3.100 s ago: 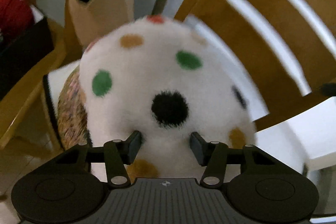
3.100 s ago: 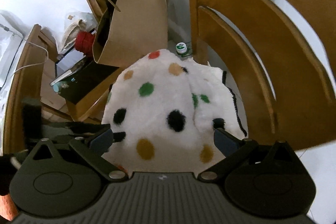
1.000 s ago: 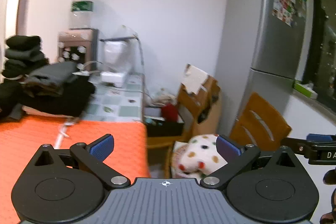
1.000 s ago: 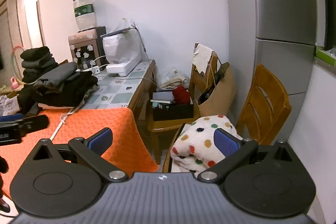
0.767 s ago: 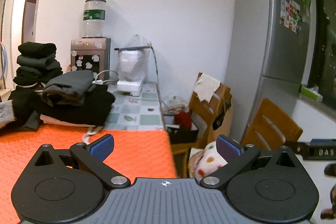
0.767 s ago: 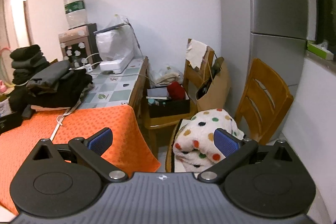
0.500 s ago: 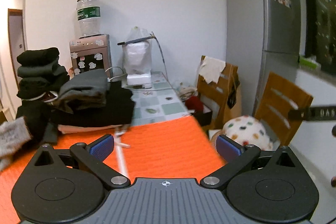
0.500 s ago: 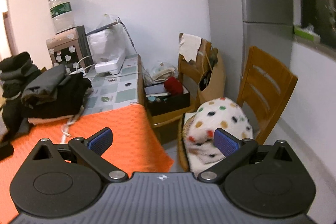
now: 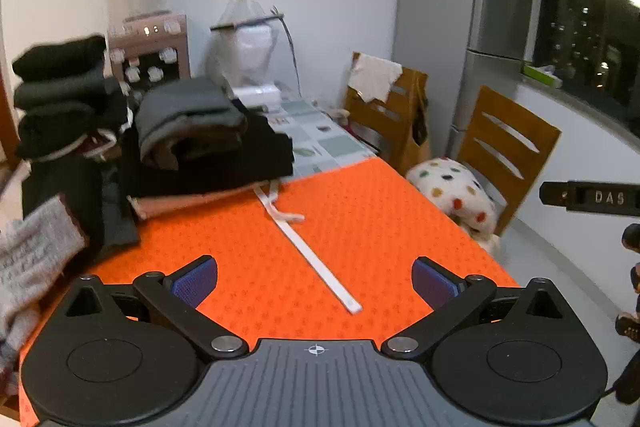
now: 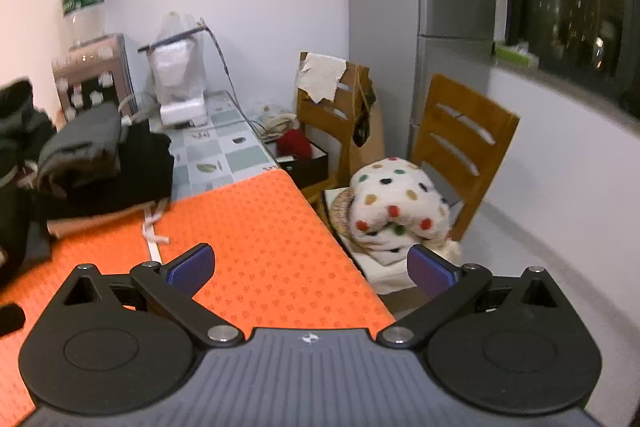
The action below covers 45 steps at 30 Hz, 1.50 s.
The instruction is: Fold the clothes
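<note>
Both grippers hang empty over the orange-covered counter (image 9: 360, 211), the left gripper (image 9: 315, 277) and the right gripper (image 10: 308, 265) each with fingers spread wide. The folded polka-dot fleece (image 10: 396, 207) lies on a wooden chair (image 10: 460, 135) beside the counter; dark folded clothes (image 9: 208, 147) are stacked at the counter's far side.

Left claw (image 9: 315, 281) spread wide; right claw (image 10: 310, 269) likewise, both empty.
</note>
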Motion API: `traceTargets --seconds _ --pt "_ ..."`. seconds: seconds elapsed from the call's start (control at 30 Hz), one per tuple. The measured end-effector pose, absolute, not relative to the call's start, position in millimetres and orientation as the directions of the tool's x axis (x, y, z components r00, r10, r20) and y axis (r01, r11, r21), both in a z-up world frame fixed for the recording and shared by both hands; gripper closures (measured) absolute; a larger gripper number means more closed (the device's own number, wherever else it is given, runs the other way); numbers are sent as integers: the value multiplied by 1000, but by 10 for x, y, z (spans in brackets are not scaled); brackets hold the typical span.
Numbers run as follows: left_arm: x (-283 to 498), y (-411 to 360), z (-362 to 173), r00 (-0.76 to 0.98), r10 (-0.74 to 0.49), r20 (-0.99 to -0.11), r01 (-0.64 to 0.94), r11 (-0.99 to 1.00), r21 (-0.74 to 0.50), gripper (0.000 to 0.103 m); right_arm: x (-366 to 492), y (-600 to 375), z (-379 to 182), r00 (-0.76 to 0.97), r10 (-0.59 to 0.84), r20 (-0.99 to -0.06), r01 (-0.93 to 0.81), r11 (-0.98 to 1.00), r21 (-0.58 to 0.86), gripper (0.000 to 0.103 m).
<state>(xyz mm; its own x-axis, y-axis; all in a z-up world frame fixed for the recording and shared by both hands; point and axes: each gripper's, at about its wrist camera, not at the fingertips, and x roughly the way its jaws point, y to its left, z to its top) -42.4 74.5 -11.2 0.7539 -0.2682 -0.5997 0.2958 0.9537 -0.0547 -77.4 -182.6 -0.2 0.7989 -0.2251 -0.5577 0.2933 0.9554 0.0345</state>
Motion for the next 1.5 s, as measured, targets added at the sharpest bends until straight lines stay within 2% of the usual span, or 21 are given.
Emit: traceTargets --seconds 0.1,0.33,0.7,1.5 --pt "-409 896 -138 711 -320 -626 334 937 -100 0 -860 -1673 32 778 -260 -573 329 944 18 0" --pt "-461 1061 -178 681 -347 -645 392 916 -79 0 -972 -1497 -87 714 -315 -625 443 895 55 0" --pt "-478 1151 -243 634 -401 -661 467 880 -86 0 -989 -1287 -300 669 -339 -662 512 855 79 0" --pt "-354 1338 -244 674 -312 -669 373 926 -57 0 -487 -1062 -317 683 -266 -680 412 909 59 0"
